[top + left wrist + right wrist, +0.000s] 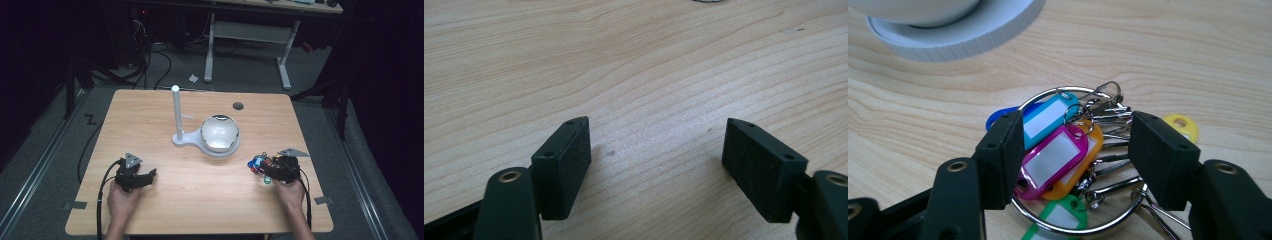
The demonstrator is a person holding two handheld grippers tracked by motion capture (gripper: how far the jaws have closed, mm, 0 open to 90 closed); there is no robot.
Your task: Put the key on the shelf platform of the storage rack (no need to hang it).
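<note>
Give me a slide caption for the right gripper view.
Right gripper with open jaws straddling a metal ring of coloured key tags on the wooden table, near a white stand base.

Between your left gripper (150, 174) and right gripper (263, 173) the table (200, 200) lies open. Ahead, the white stand (210, 145) with its upright post (176, 111) and bowl (219, 132) blocks the middle; either side of it is passable.

Brightly lit from overhead on the surface (200, 190), pitch-dark all around it, glare off the bowl (220, 133), soft shadows, slightly blurred close up.
</note>
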